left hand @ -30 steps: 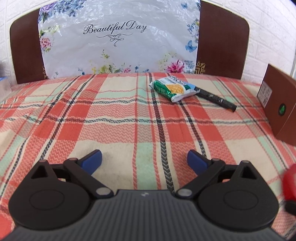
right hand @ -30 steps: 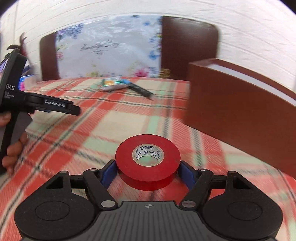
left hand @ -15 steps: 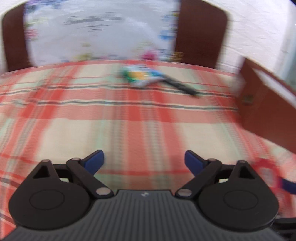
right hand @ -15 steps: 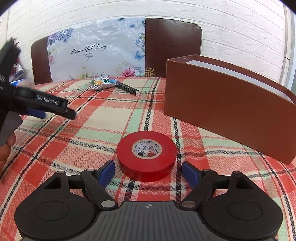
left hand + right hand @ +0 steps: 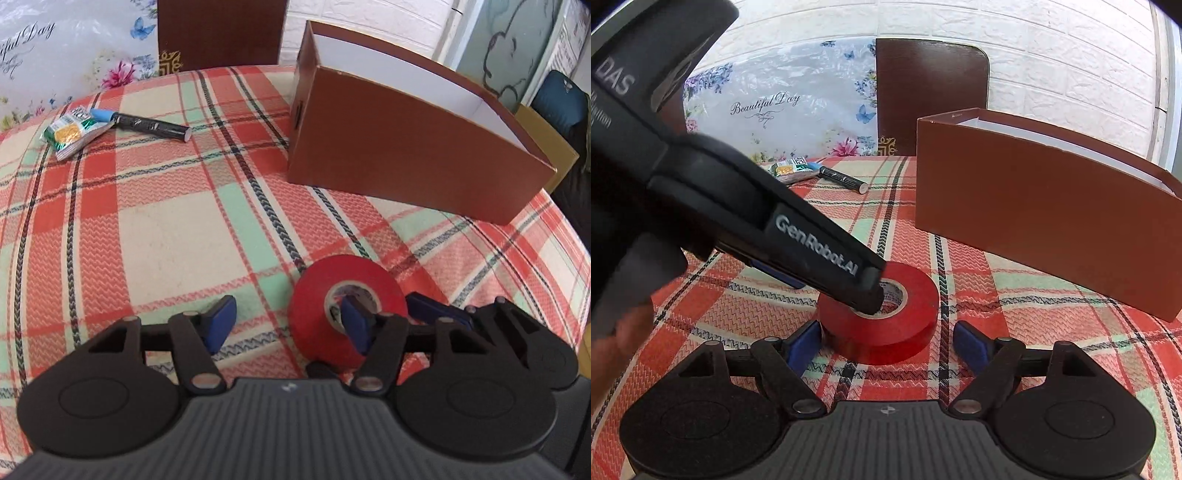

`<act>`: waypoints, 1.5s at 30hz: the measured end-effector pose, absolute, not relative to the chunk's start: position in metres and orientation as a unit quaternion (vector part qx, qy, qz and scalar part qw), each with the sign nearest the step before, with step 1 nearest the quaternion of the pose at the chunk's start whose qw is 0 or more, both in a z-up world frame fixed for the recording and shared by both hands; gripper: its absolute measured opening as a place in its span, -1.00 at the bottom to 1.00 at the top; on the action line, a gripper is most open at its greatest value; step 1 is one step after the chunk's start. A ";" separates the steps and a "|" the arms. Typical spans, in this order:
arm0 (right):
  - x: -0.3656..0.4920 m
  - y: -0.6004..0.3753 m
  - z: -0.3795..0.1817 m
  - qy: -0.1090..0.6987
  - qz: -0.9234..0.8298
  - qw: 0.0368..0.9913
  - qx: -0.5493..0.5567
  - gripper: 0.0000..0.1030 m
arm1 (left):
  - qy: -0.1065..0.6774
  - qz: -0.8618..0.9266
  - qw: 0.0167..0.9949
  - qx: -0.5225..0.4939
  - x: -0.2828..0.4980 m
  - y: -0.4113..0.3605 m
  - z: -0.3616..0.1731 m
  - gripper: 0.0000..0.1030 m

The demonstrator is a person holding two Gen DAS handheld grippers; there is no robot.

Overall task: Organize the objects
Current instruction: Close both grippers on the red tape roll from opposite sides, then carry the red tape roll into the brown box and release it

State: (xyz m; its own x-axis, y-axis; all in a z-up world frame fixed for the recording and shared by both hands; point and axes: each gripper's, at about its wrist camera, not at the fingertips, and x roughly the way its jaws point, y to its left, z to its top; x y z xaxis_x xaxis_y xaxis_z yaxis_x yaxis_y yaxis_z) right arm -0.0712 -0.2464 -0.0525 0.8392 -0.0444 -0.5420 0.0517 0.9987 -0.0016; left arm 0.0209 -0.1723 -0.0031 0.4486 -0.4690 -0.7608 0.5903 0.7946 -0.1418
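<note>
Red tape [image 5: 882,317] lies flat near the tabletop's front edge, before the box [image 5: 1034,221]. Left gripper [image 5: 291,317] is closing, one finger in the core to hook the wall. Right gripper [image 5: 886,341] stands open, jaws closing slightly, flanking the roll.

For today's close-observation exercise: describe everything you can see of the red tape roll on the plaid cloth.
The red tape roll is a glossy, plastic-looking ring wound on a pale core with small print. It lies flat on the plaid cloth, in front of the brown box and apart from it. One finger of the left gripper dips into its core while its jaws are closing around the wall. The right gripper straddles it, jaws apparently clear.
</note>
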 end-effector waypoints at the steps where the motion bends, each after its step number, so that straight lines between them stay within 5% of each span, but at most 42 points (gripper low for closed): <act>1: -0.069 -0.246 -0.053 0.283 -0.020 0.959 0.004 0.38 | 0.420 -0.318 0.847 0.077 0.020 -0.175 -0.004 -0.01; 3: -0.068 -0.242 -0.053 0.277 -0.016 0.961 -0.010 0.32 | 0.425 -0.332 0.839 0.068 0.020 -0.176 -0.001 -0.36; 7: -0.083 -0.240 -0.046 0.223 -0.034 0.974 -0.012 0.32 | 0.403 -0.341 0.848 0.042 0.016 -0.176 0.023 -0.39; 16: -0.084 -0.285 0.003 0.072 -0.124 0.989 -0.027 0.33 | 0.276 -0.400 0.870 0.079 0.022 -0.244 0.101 -0.39; 27: -0.042 -0.392 0.014 0.113 -0.194 0.974 0.022 0.33 | 0.290 -0.430 0.852 0.071 0.055 -0.342 0.096 -0.38; 30: -0.025 -0.411 0.007 0.140 -0.194 0.971 0.027 0.39 | 0.302 -0.401 0.862 0.075 0.065 -0.354 0.084 -0.24; 45: -0.081 -0.343 0.005 0.050 -0.216 0.975 0.011 0.45 | 0.226 -0.424 0.871 0.100 0.014 -0.291 0.098 -0.02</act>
State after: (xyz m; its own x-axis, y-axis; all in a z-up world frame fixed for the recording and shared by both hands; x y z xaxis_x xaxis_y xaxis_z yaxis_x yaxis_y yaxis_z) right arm -0.0812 -0.3433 0.0048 0.9018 -0.4199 -0.1019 0.4222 0.9065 0.0007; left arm 0.0143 -0.2912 0.0982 0.5388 -0.6936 -0.4781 0.7841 0.6204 -0.0164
